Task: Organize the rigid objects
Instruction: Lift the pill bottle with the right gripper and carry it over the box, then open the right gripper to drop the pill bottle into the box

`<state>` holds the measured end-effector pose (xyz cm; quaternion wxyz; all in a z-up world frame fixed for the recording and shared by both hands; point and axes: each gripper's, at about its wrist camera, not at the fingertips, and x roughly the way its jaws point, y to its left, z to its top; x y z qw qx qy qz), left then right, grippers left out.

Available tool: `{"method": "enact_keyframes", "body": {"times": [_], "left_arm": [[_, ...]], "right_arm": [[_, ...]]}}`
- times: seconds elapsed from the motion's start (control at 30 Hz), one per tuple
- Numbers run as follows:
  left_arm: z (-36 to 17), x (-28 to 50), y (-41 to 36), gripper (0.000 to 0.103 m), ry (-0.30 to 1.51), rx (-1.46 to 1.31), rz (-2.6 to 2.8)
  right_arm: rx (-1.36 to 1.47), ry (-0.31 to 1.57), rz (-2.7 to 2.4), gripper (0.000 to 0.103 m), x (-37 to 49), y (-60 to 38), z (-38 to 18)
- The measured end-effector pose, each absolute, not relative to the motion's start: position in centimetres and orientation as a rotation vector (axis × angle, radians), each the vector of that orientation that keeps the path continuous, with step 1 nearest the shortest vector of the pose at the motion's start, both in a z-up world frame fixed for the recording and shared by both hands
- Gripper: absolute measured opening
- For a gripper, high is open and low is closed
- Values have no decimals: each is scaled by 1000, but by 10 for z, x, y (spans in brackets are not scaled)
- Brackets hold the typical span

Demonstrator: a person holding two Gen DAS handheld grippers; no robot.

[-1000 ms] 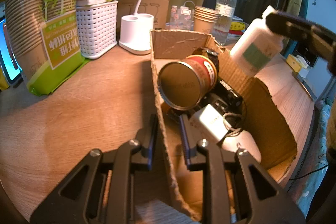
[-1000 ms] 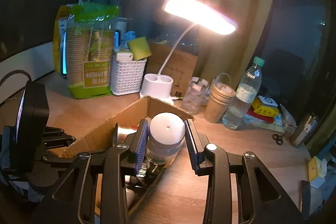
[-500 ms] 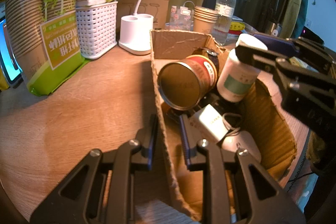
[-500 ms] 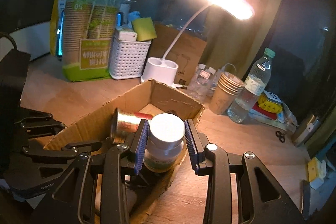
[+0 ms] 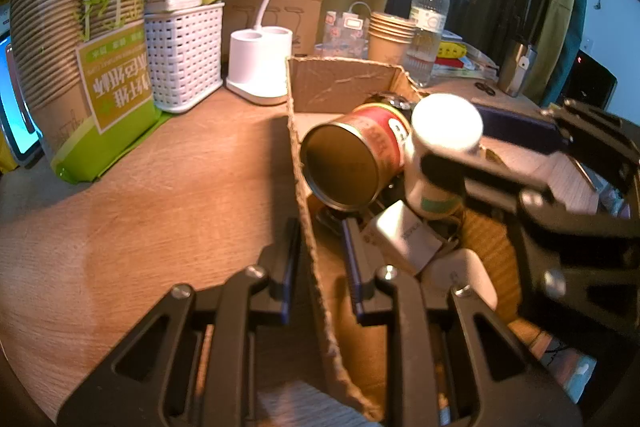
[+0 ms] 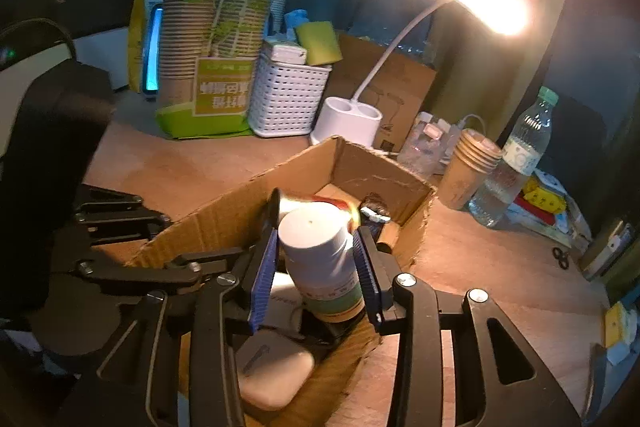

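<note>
The right tongs (image 6: 316,267) clamp a white-capped bottle (image 6: 320,259) inside the cardboard box (image 6: 224,215). The left tongs (image 5: 318,259) straddle the box's near-left wall, clamped on it.

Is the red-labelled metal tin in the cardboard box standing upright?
No: the red-labelled metal tin lies on its side inside the cardboard box, round end facing the left wrist camera.

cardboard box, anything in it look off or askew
Yes. The red tin can lies tipped on its side inside the cardboard box, propped on other items. The box's rim is ragged and torn, and the left gripper straddles its near wall. The right gripper holds the white bottle upright.
</note>
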<state>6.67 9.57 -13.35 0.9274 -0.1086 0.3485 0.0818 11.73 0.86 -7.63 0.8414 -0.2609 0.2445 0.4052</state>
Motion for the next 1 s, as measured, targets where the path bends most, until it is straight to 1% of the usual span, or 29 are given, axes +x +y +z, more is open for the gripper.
{"method": "enact_keyframes", "body": {"times": [0.1, 0.23, 0.33, 0.4, 0.47, 0.7, 0.8, 1.0], "left_arm": [[-133, 66, 96, 22, 715, -221, 168], [-134, 66, 96, 22, 715, -221, 170], [-134, 66, 96, 22, 716, -224, 171], [-134, 66, 97, 22, 717, -225, 171], [-134, 67, 97, 22, 717, -225, 170], [-134, 68, 98, 22, 717, -225, 169], [-134, 68, 98, 23, 716, -225, 168], [-134, 68, 97, 23, 715, -224, 166]], "right_arm": [[-525, 532, 865, 44, 117, 4, -76], [-502, 568, 875, 51, 118, -1, -78], [-457, 620, 904, 52, 123, -5, -83], [-418, 637, 905, 58, 125, -11, -86], [-377, 653, 911, 67, 127, -16, -87], [-221, 664, 945, 68, 133, -33, -76], [-219, 644, 896, 68, 138, -34, -73], [-275, 645, 807, 68, 144, -30, -84]]}}
